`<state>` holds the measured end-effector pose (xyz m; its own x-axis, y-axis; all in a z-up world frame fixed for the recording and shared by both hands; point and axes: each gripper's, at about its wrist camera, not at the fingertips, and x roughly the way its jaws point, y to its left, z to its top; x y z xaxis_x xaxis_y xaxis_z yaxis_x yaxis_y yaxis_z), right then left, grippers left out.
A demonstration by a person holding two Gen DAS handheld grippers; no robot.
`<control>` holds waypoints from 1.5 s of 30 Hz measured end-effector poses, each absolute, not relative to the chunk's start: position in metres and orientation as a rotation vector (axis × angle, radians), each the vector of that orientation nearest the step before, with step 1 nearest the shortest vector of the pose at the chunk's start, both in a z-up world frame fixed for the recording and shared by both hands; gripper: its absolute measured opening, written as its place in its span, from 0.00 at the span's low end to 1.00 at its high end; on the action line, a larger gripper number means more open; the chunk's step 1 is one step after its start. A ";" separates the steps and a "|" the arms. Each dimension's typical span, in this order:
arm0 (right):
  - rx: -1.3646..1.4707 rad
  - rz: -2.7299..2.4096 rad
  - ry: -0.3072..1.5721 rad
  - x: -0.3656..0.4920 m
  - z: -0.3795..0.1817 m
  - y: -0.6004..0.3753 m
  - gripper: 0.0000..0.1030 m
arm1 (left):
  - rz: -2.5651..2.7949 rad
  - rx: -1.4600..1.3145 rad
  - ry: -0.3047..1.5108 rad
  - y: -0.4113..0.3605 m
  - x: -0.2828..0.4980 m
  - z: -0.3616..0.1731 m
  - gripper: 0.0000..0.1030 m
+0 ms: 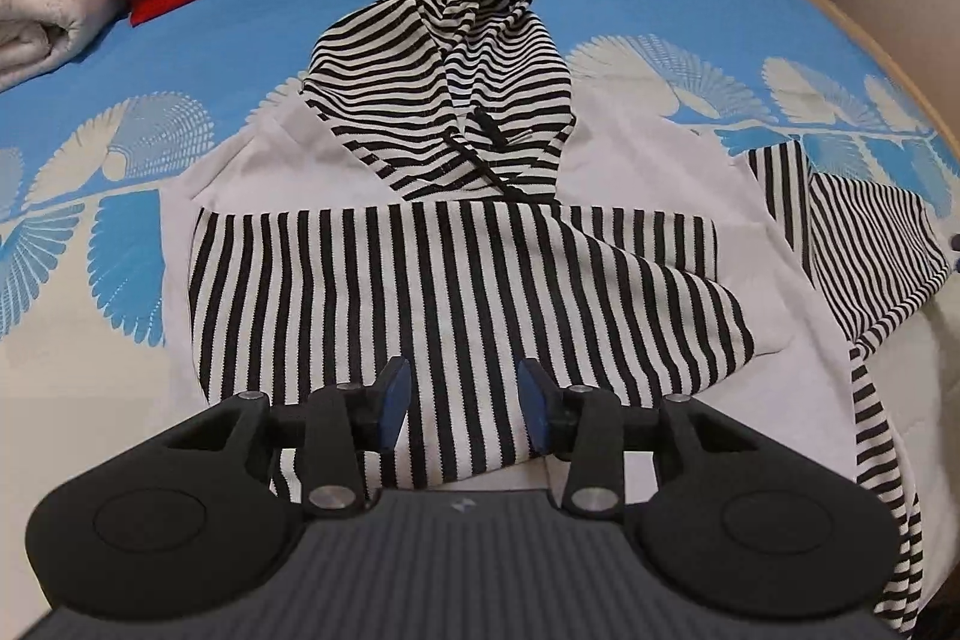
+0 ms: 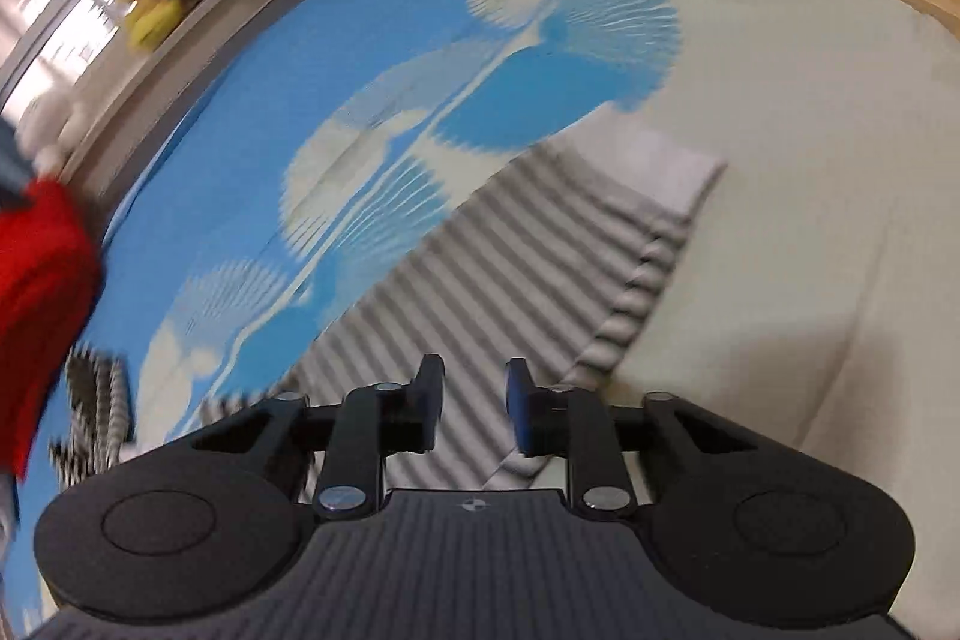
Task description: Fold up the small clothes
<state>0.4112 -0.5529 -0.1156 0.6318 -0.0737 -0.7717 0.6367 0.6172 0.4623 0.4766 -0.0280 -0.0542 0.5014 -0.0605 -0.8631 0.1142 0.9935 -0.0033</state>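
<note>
Black-and-white striped cotton hoodie [image 1: 456, 244] lies mid-bed on the blue feather-print bedspread [image 1: 240, 58], one sleeve already folded across its chest. Left gripper [image 1: 462, 400] hovers over it, jaws apart, empty. Right gripper [image 2: 468, 409], jaws apart and empty, is over the other striped sleeve [image 2: 510, 250] near the bed's wooden edge; judged next: pinch that cuff, fold inward.

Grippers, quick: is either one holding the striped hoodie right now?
Left gripper: open above the striped hoodie, holding nothing.
Right gripper: open, nothing between its fingers.

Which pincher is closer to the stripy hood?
Left. The left gripper hovers open over the folded body just below the striped hood. The right gripper hangs over a striped sleeve, off to the side.
</note>
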 end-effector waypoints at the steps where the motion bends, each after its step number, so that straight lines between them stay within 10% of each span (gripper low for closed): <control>1: 0.818 -0.477 0.784 0.409 -0.118 -0.560 0.22 | -0.101 0.055 1.042 -0.028 0.478 -0.055 0.42; 20: 0.904 -0.573 0.828 0.432 -0.177 -0.592 0.32 | -0.083 0.053 1.059 -0.030 0.488 -0.063 0.43; 23: 0.856 -0.601 0.831 0.438 -0.174 -0.585 0.04 | -0.067 0.047 1.057 -0.021 0.488 -0.062 0.43; 26: 0.774 -0.647 0.763 0.441 -0.154 -0.569 0.04 | -0.044 0.030 1.051 -0.007 0.487 -0.059 0.43; 35: 0.218 0.050 0.386 0.439 -0.020 -0.320 0.04 | 0.050 -0.053 1.024 0.049 0.483 -0.041 0.43; 45: 0.158 0.576 0.764 0.424 -0.034 -0.194 0.23 | 0.097 -0.202 1.027 0.102 0.482 -0.030 0.43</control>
